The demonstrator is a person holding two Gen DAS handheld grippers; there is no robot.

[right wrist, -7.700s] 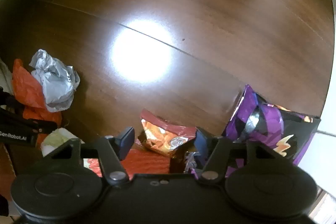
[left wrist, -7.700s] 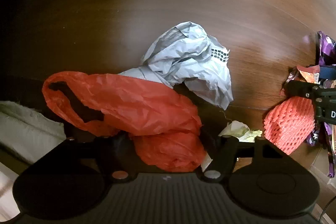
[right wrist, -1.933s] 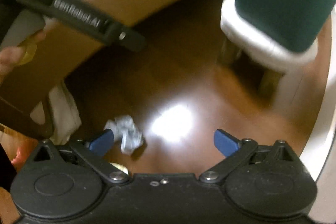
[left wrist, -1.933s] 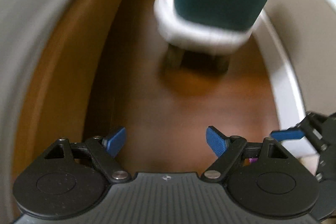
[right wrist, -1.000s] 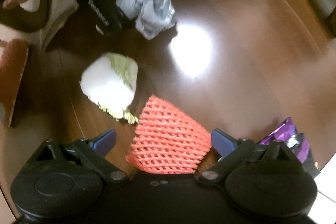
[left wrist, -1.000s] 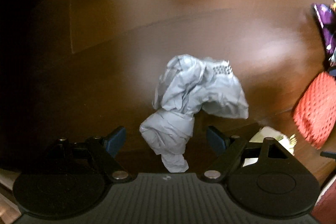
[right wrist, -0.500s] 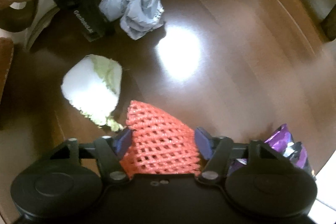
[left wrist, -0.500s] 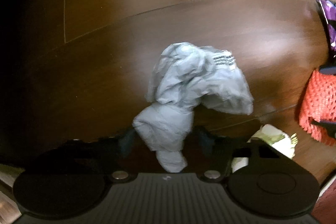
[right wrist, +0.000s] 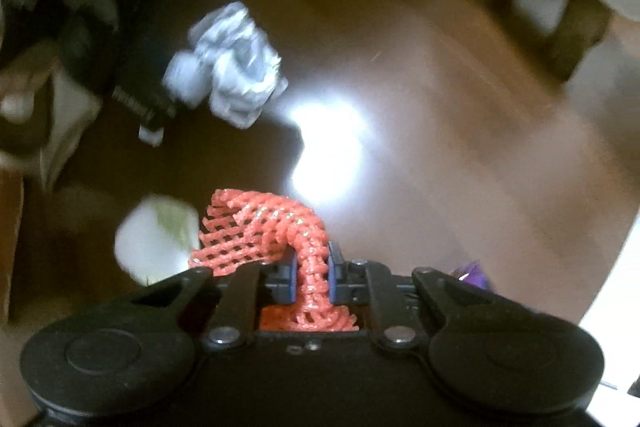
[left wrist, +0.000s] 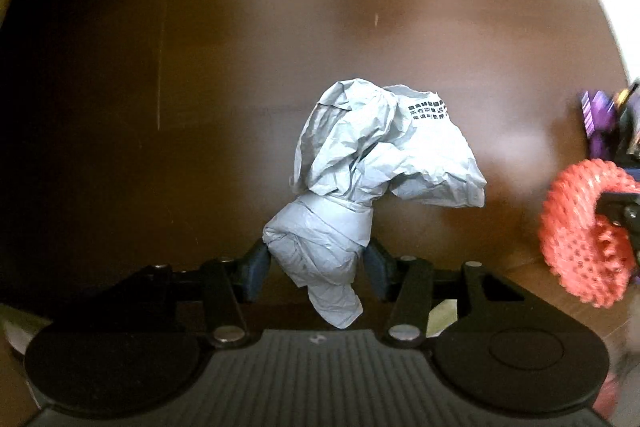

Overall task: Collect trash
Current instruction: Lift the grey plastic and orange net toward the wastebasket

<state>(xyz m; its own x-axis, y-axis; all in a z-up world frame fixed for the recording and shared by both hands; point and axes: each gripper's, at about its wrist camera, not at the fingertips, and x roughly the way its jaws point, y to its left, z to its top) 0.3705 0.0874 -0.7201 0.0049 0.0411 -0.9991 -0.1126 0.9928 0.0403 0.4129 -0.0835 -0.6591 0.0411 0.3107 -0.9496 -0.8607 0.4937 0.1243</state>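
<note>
While both grippers already carry a piece of trash, the coming move turns on where each load hangs from its jaws. Pointing straight down at the wooden floor (left wrist: 200, 47), the left gripper (left wrist: 316, 265) has its pads pressed on the narrow, twisted neck of the grey crumpled bag (left wrist: 380, 151); the bag's long axis runs away from the fingers, with its bulky end ahead and slightly toward the right. The right gripper (right wrist: 312, 277) has its jaws closing, and between them the red foam net (right wrist: 260, 231) is squeezed to a thin waist, most of it flopping out to the left of the fingers. Just beyond that net lies a pale wad of paper (right wrist: 154, 235) on the floor, nearer the right hand than the left, so by my reading it falls to the right hand. A purple snack wrapper (left wrist: 600, 123) lies toward the floor's right edge, again on the right hand's side. No bin shows in either view.
</note>
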